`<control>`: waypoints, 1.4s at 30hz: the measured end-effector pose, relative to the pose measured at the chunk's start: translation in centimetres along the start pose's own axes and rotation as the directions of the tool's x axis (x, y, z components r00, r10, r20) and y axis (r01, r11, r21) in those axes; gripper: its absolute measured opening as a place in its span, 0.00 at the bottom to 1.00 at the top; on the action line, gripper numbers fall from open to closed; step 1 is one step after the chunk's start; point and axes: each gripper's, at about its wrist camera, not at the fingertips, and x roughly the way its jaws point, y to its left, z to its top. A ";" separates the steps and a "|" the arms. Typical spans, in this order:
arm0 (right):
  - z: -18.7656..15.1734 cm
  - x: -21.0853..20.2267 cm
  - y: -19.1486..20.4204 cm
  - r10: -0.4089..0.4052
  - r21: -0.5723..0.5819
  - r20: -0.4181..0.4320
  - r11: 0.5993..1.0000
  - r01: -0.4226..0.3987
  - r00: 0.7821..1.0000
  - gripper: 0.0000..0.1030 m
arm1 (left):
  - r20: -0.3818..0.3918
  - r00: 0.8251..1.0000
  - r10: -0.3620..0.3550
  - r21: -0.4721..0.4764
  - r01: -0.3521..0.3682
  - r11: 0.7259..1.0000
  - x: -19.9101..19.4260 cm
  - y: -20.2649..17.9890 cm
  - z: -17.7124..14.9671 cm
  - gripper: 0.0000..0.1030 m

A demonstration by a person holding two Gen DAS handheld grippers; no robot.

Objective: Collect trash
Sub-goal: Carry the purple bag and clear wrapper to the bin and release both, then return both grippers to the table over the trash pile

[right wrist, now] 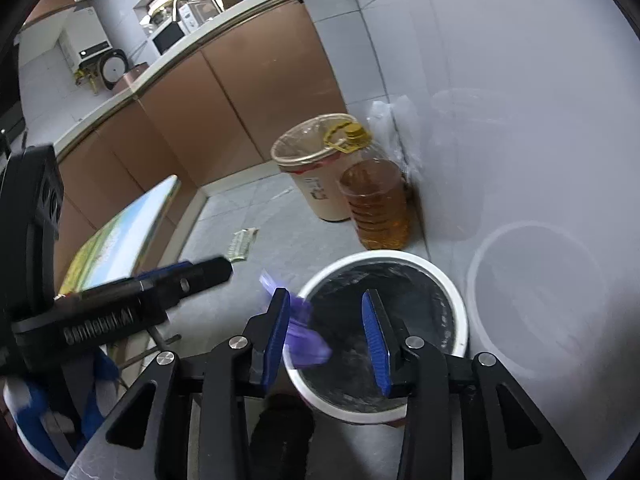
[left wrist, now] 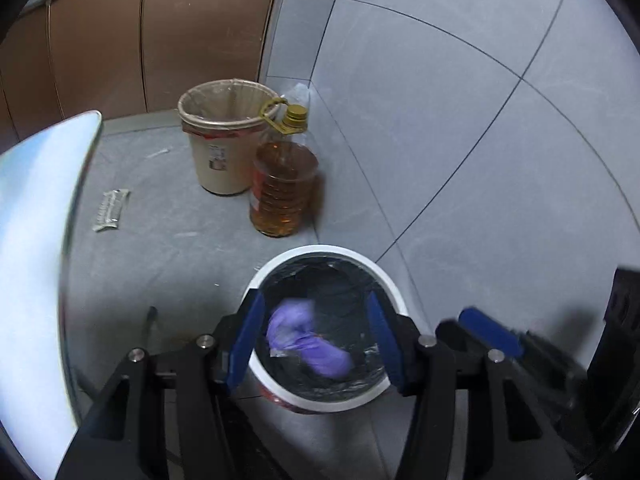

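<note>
A white bin with a black liner [left wrist: 394,280] stands on the floor below both grippers; it also shows in the right wrist view [right wrist: 448,280]. A crumpled purple piece of trash [left wrist: 308,342] is blurred, in the air inside the bin's mouth. In the right wrist view the purple trash [right wrist: 306,338] hangs just off my right gripper's left finger, over the bin's rim. My left gripper [left wrist: 316,336] is open above the bin. My right gripper [right wrist: 328,334] is open and holds nothing. A flat silver wrapper [left wrist: 110,210] lies on the floor to the left.
A beige bin with a clear liner [left wrist: 224,140] and a large bottle of amber oil [left wrist: 282,188] stand in the corner by the tiled wall. Brown cabinets [left wrist: 120,40] run along the back. A table edge [left wrist: 44,220] is at left.
</note>
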 end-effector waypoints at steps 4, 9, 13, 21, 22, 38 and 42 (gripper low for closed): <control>-0.7 -0.4 -0.5 -0.012 0.019 0.001 1.000 0.012 1.000 0.38 | 0.021 1.000 -0.014 -0.004 0.014 1.000 -1.4 0.1 -0.5 0.51; -0.9 -2.1 0.9 0.000 0.009 0.040 1.000 0.000 0.999 0.38 | 0.097 0.995 0.007 -0.020 -0.005 1.000 -5.5 0.8 -1.6 0.51; -1.3 -4.8 3.5 0.024 -0.038 0.079 0.999 -0.021 0.997 0.38 | 0.176 0.984 0.027 -0.056 -0.018 0.998 -9.7 1.8 -2.8 0.51; -2.4 -9.9 9.3 0.113 -0.151 0.121 0.984 -0.094 0.986 0.39 | 0.228 0.972 0.064 -0.042 -0.056 0.998 -17.5 3.7 -5.9 0.51; -2.5 -10.5 10.0 0.125 -0.164 0.125 0.981 -0.104 0.984 0.39 | 0.234 0.970 0.071 -0.043 -0.062 0.997 -18.2 3.9 -6.3 0.51; -5.4 -19.4 18.2 0.251 -0.346 0.173 0.921 -0.180 0.952 0.45 | 0.331 0.922 0.201 -0.143 -0.162 0.976 -29.4 8.5 -14.8 0.51; -6.3 -21.7 19.9 0.278 -0.390 0.182 0.901 -0.190 0.943 0.46 | 0.355 0.908 0.221 -0.169 -0.170 0.971 -31.6 9.5 -16.4 0.51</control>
